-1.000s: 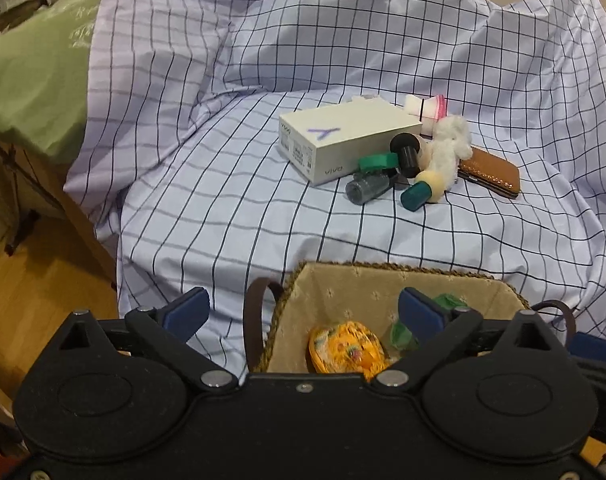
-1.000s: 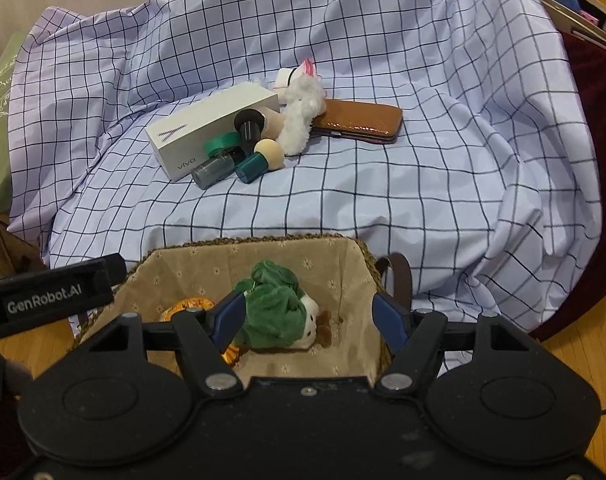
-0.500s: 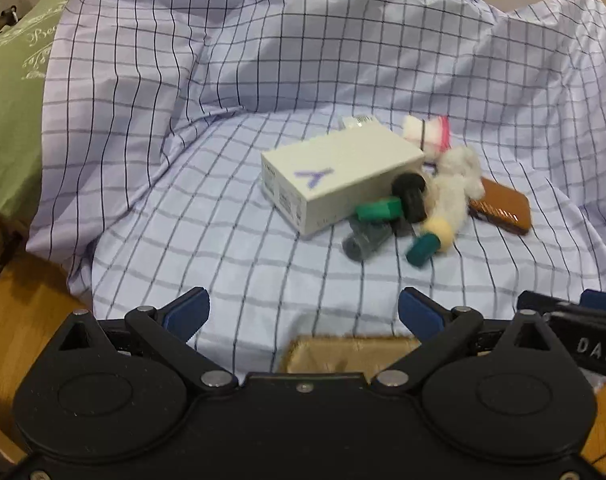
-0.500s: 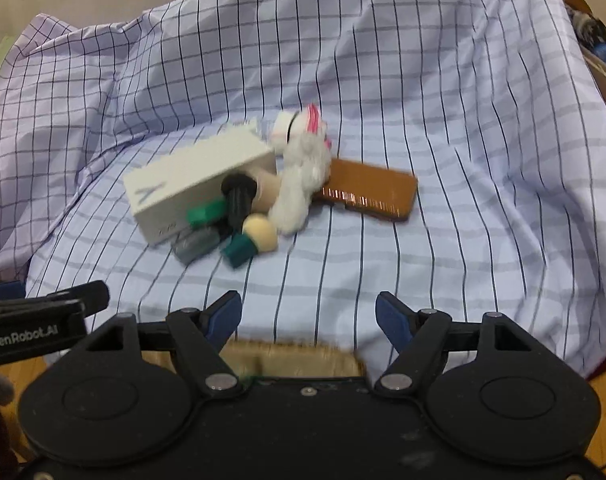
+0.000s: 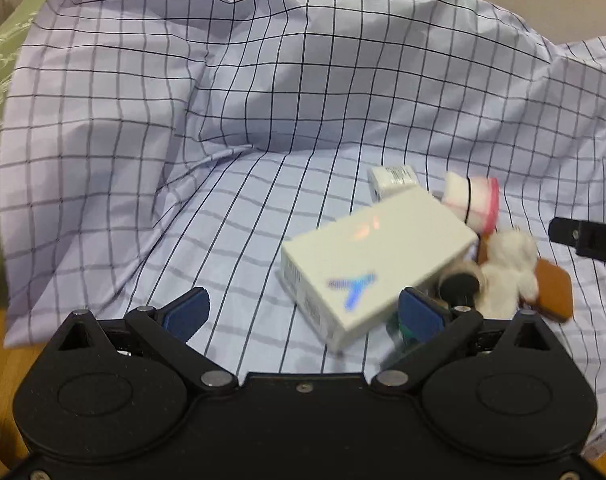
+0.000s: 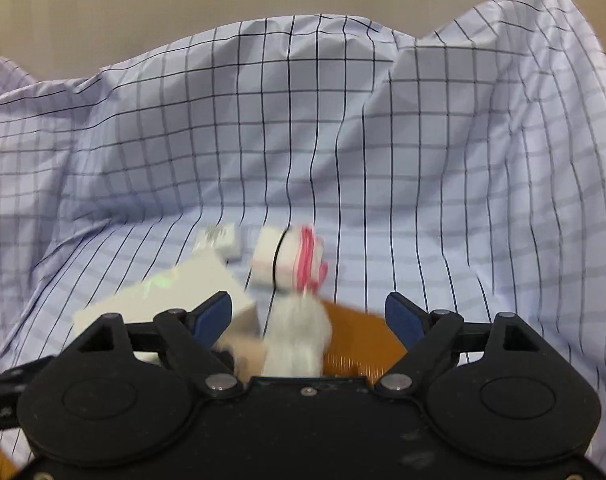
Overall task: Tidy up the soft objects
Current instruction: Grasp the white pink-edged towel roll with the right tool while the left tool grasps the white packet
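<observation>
**Two tongs spread over a blurred heap on the checked sheet**

Two pairs of tongs hang over the checked sheet (image 5: pixel 263 128), which hides whatever carries it. The left tongs (image 5: pixel 301 314) stand spread with nothing between the pads. The right tongs (image 6: pixel 309 314) are opening, with the white plush toy (image 6: pixel 299 336) between the pads but untouched.

The toy lies in the heap toward the sheet's near right part; its lower half is cut off by the tong body and its outline is smeared. It touches a white box (image 5: pixel 367 260) and a brown case (image 5: pixel 553 290), which is partly covered. A rolled white and pink cloth (image 5: pixel 471 200) sits just behind. A black-capped item (image 5: pixel 459 288) and a small white labelled piece (image 5: pixel 393 178) are too blurred to identify.
</observation>
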`<state>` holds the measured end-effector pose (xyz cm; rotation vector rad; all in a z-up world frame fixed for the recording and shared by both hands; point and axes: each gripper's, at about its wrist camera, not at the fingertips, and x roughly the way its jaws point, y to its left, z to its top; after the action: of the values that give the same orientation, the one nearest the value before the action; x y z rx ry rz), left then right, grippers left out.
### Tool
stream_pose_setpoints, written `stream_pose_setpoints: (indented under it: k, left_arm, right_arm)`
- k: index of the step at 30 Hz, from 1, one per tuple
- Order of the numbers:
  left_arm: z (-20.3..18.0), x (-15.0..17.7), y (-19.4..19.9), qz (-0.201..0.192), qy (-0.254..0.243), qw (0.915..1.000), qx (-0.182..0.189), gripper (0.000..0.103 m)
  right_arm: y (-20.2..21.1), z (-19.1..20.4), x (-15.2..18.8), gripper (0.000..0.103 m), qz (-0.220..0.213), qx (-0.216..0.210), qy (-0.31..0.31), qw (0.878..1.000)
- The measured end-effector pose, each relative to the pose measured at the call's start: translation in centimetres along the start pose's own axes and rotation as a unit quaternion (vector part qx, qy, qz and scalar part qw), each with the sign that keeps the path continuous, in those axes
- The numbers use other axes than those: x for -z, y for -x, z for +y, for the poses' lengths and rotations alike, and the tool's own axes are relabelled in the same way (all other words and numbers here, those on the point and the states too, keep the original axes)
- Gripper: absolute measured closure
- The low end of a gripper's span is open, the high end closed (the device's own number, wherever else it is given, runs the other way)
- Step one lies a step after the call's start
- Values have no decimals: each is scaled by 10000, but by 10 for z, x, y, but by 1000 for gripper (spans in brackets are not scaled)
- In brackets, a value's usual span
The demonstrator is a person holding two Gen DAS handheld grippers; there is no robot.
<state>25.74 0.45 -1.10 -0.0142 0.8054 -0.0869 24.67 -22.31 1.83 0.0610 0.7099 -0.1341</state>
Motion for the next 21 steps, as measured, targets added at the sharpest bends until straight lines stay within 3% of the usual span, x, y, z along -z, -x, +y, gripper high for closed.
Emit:
stream_pose_setpoints:
  k: [8,14,21]
  left_arm:
    - [13,-40,-38,177,58,9998,-14,6]
    - [19,-62,-61,230,-31,9997,-116,6]
    - [16,-85,-89,371,-142,9992,-110,6]
  right_arm:
    - [-82,21,-40,19,353,-3,132,9993]
    - [-136,32,-50,19,792,37,50,9968]
    - [-174,48,-51,19,1006,173,143,9947]
